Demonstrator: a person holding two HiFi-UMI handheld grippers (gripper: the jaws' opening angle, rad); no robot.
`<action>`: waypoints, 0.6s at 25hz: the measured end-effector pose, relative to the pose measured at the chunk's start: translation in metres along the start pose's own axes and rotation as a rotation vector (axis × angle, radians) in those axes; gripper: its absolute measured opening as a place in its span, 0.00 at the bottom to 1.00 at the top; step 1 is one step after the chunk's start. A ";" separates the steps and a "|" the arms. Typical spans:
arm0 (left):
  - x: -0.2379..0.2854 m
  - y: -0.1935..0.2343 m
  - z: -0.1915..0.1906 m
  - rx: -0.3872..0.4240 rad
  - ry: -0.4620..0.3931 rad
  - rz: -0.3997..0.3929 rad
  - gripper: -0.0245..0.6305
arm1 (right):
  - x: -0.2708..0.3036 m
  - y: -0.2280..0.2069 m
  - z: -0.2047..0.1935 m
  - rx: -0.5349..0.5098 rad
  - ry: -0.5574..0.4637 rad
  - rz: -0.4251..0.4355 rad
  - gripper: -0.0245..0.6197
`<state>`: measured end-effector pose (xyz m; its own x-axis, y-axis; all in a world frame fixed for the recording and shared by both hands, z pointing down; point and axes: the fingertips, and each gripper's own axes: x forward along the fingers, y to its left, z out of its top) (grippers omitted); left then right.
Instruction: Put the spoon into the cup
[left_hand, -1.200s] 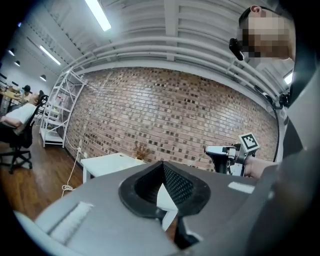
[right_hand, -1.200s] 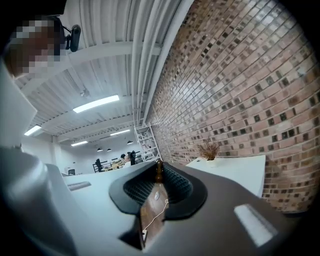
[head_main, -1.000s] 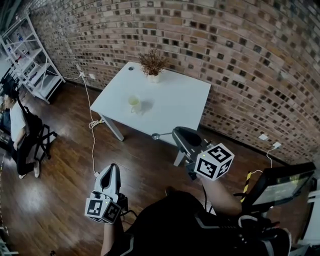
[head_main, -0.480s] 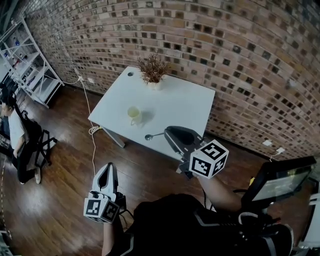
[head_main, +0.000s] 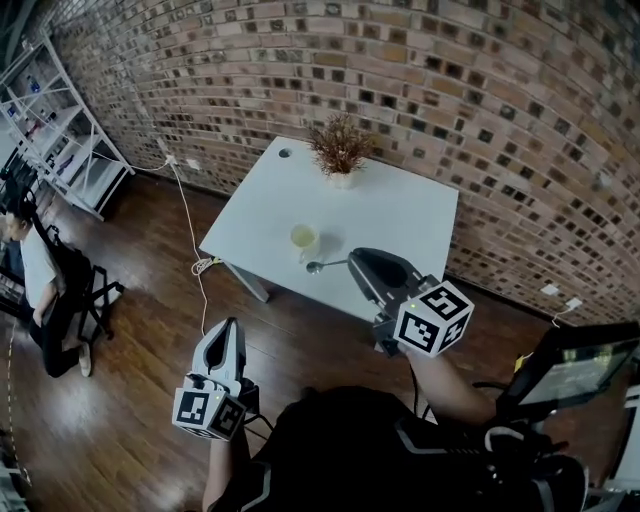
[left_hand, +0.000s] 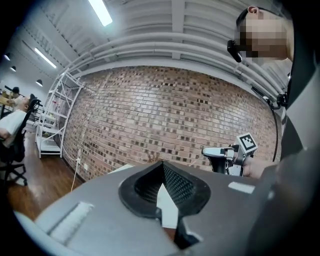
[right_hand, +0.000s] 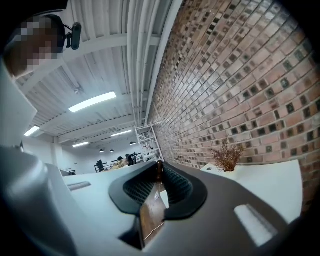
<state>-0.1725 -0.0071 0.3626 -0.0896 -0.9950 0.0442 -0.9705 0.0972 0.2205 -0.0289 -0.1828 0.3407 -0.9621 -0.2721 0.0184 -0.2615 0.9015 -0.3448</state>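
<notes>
Near the front of the white rectangular surface (head_main: 400, 215) stands the pale yellow ceramic cup (head_main: 303, 238), upright with its mouth open. The right gripper (head_main: 358, 264) comes in level from the cup's near right. Its jaws are clamped on the flat handle of the small spoon with a shiny round bowl (head_main: 325, 265). The bowl end leads, just beside the cup on its near side and not touching it.

Judgement: the step in hand is the carry to the cup. The head view doesn't show whether the bowl is above the rim, so lift it clear first. Then tip the bowl down into the mouth and let go only once it's inside. A level push would likely knock the cup over.

The left gripper (head_main: 227, 330) hangs well back from the cup, over the floor, jaws together on nothing. It could steady the cup.

Around:
- red-brown brick wall (head_main: 450, 80), beyond the cup
- dark wooden floor (head_main: 130, 400), nearer than the cup
- white metal shelf rack (head_main: 60, 130), far left of the cup
- seated person (head_main: 45, 290), far left of the cup
- dark screen (head_main: 580, 365), far right of the cup and nearer
- dried brown plant in a small white pot (head_main: 340, 150), beyond the cup and well apart
- white cable (head_main: 205, 266), on the floor left of the cup

Nothing stands between spoon and cup.
</notes>
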 end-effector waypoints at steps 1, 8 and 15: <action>0.001 0.011 0.002 -0.002 -0.005 -0.009 0.03 | 0.008 0.002 0.001 -0.004 -0.005 -0.013 0.11; 0.008 0.079 0.004 -0.016 -0.007 -0.067 0.03 | 0.060 0.016 -0.005 -0.008 -0.016 -0.077 0.11; 0.053 0.111 0.008 -0.038 0.008 -0.085 0.03 | 0.095 -0.014 -0.004 -0.012 -0.007 -0.123 0.11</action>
<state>-0.2867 -0.0491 0.3820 -0.0051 -0.9995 0.0310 -0.9653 0.0130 0.2607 -0.1169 -0.2198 0.3514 -0.9222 -0.3830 0.0537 -0.3784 0.8650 -0.3295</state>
